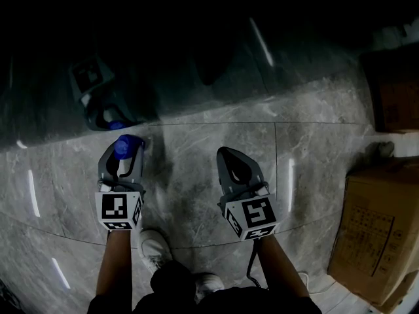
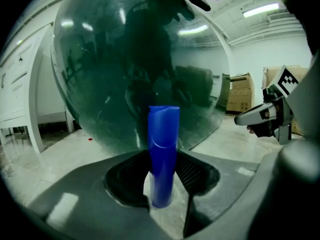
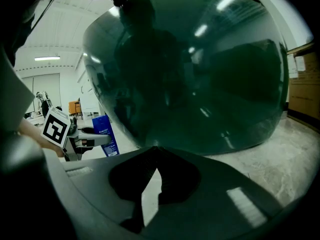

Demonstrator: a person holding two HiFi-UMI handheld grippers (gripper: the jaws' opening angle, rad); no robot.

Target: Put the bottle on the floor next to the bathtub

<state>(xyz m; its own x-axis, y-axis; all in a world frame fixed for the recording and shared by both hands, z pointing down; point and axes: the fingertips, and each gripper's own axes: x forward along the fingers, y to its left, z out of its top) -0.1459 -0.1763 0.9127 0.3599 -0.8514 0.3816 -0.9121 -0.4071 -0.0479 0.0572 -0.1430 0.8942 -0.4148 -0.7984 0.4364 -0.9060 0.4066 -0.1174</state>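
Where the dark green bathtub (image 2: pixel 140 59) curves to the floor, the left gripper (image 2: pixel 162 156) clamps one upright blue bottle (image 2: pixel 163 129), label print unreadable; the right gripper (image 3: pixel 152 151) is closed, empty, near two cardboard boxes (image 1: pixel 376 227).

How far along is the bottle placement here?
Done: the bottle is already beside the bathtub, low over the floor. In hand: the left gripper grips it upright between its jaws. Left: set it down if not resting yet, open, withdraw. The right gripper is shut, empty.
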